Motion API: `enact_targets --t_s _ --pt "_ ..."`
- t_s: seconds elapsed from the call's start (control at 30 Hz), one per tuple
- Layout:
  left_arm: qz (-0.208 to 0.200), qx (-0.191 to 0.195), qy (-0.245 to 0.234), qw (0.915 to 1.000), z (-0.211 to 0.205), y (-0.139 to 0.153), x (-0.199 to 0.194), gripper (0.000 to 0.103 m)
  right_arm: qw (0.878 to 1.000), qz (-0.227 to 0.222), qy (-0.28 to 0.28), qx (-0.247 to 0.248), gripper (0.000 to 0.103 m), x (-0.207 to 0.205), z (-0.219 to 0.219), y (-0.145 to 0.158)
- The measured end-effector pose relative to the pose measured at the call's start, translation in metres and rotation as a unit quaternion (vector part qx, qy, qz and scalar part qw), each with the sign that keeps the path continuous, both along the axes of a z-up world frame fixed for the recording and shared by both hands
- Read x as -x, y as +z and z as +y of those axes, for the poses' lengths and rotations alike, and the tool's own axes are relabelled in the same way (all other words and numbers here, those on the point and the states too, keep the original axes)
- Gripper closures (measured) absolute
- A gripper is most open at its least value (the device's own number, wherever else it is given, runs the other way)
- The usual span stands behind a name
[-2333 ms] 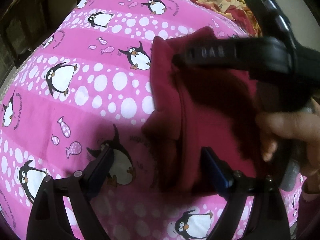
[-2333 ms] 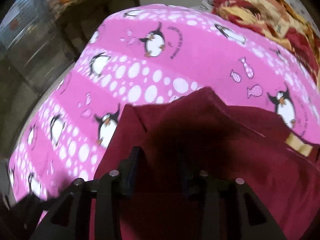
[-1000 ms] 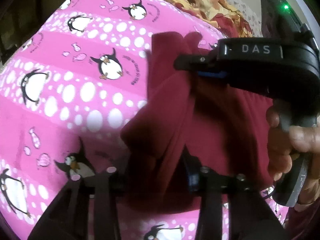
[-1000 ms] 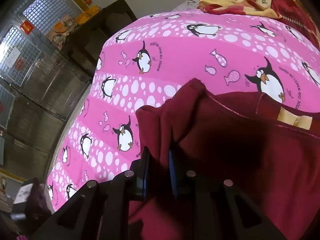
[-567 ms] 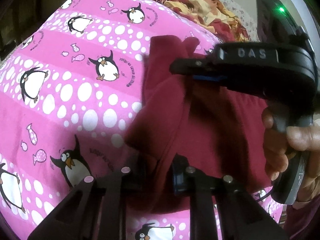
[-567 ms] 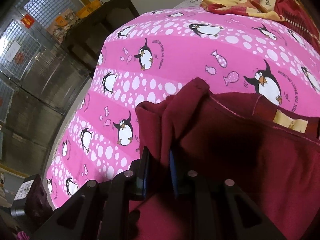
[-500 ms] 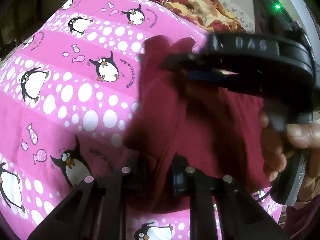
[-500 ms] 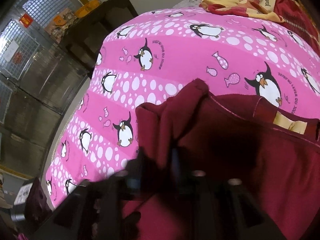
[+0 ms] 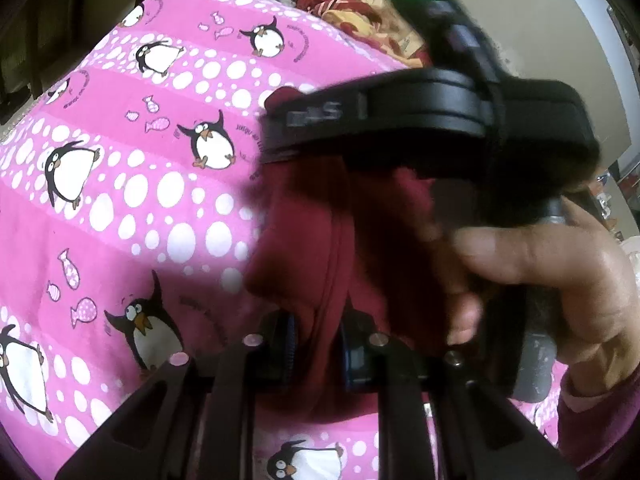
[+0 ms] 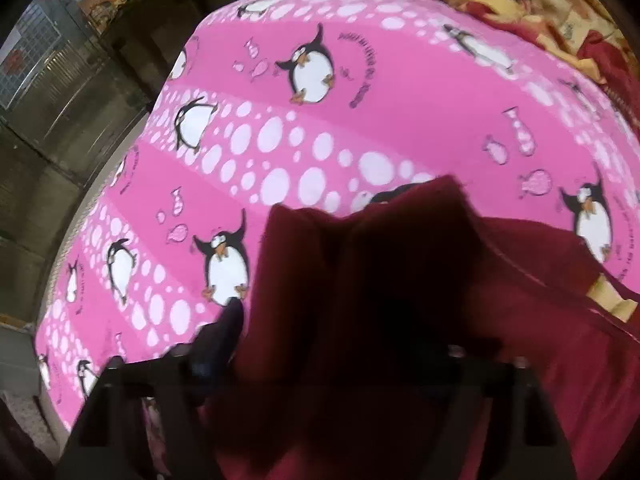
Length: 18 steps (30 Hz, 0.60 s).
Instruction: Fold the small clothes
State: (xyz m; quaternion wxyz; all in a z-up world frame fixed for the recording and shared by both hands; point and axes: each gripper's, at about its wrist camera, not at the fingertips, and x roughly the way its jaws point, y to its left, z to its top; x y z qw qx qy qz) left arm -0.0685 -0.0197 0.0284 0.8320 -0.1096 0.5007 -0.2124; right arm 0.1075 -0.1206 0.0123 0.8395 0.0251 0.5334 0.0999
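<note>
A: Where's the maroon garment (image 9: 320, 248)?

B: Bunched between the jaws of the left gripper (image 9: 318, 346), which pinch a seamed fold. The rest rises ahead of them, clear of the pink penguin bedsheet (image 9: 120, 184).

A: And the right gripper (image 10: 340, 344)?

B: Cloth is draped over its jaws. One finger (image 10: 218, 340) shows left of the fabric and looks spread, so I'd judge it parted (the other finger is buried, so that's uncertain).

A: Why hold it that way?

B: Probably to carry one edge across for a fold. The right hand (image 9: 552, 280) grips its handle just right of the left jaws.

A: Anything else?

B: A red-and-yellow blanket (image 10: 520, 4) lies far beyond the jaws.
</note>
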Motion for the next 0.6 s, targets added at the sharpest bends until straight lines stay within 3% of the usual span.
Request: enact_targets --t_s 0.07,0.13,0.33,0.4,0.43,0.47,0.5,0.6 --pt "0.002 -0.007 0.007 1.0 0.0 -0.003 -0.002 0.062 0.999 -0.002 -0.006 -0.035 0.07 0.003 -0.014 0.002" --pt "0.002 -0.012 0.01 0.9999 -0.001 -0.006 -0.001 0.052 0.997 0.001 -0.011 -0.08 0.08 0.007 -0.028 0.004" --pt "-0.006 -0.048 0.013 0.9987 -0.018 -0.009 -0.005 0.047 0.993 -0.009 -0.013 -0.12 0.082 0.018 -0.041 0.011" --pt "-0.009 -0.052 0.007 0.9986 -0.021 -0.005 -0.004 0.047 0.991 -0.011 -0.014 -0.132 0.082 0.022 -0.042 0.014" --pt "-0.008 -0.054 0.004 0.9985 -0.024 -0.004 -0.004 0.055 0.99 -0.012 -0.016 -0.137 0.082 0.023 -0.044 0.016" --pt "-0.008 -0.055 0.001 0.9985 -0.031 -0.004 -0.005 0.071 0.99 -0.013 -0.016 -0.14 0.082 0.028 -0.047 0.017" --pt "-0.007 -0.056 -0.002 0.9984 -0.034 -0.003 -0.004 0.078 0.989 -0.014 -0.016 -0.143 0.082 0.028 -0.048 0.019" --pt "-0.015 -0.062 -0.007 0.998 -0.042 0.007 -0.002 0.084 0.988 -0.022 -0.015 -0.149 0.082 0.035 -0.054 0.028"
